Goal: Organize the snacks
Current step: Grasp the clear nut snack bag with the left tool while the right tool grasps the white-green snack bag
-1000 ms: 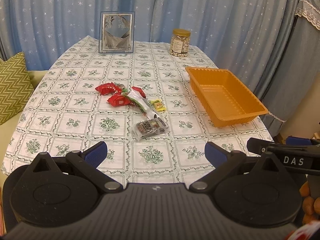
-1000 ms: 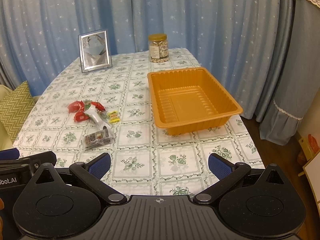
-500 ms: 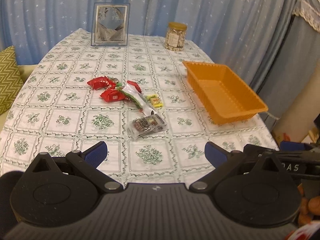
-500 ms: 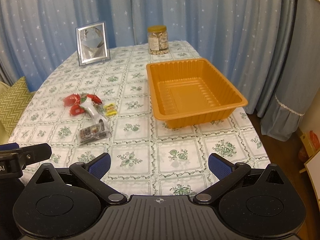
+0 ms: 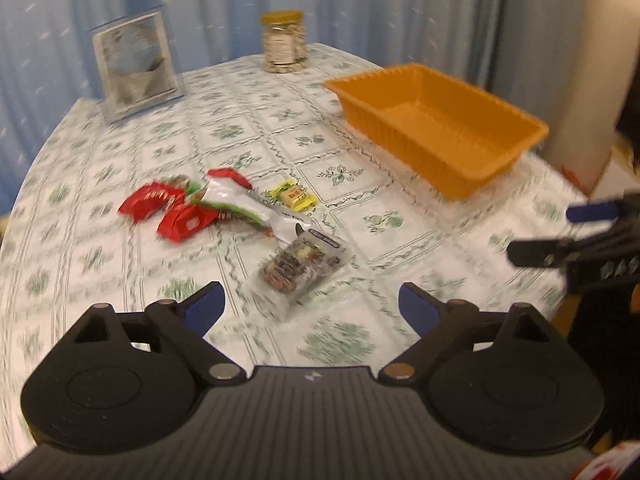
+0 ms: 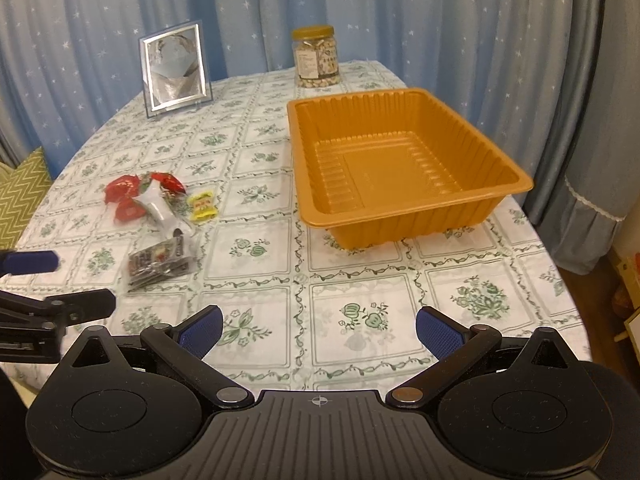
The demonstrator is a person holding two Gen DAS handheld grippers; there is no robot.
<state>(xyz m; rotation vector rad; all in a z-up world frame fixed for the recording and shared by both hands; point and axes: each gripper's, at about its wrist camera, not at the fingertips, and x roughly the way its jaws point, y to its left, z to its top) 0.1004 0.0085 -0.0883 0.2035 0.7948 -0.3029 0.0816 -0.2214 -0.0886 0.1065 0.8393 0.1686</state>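
A small heap of snacks lies on the patterned tablecloth: a clear packet of dark snacks (image 5: 301, 266) (image 6: 158, 265), red packets (image 5: 168, 210) (image 6: 122, 194), a white and green wrapper (image 5: 244, 206) (image 6: 162, 212) and a yellow candy (image 5: 294, 197) (image 6: 203, 207). The empty orange tray (image 5: 440, 128) (image 6: 400, 164) stands to their right. My left gripper (image 5: 312, 308) hovers just short of the clear packet, its jaws closing with nothing between them. My right gripper (image 6: 318, 330) is open over bare cloth in front of the tray.
A silver picture frame (image 5: 136, 64) (image 6: 176, 64) and a jar with a yellow lid (image 5: 283, 42) (image 6: 317, 58) stand at the far side. Blue starred curtains hang behind. A green zigzag cushion (image 6: 22, 196) lies off the table's left edge.
Both grippers have sunk and come closer to the table. The left one has rolled and neared the clear packet, and its jaws stand a little narrower. The left view is now motion-blurred.
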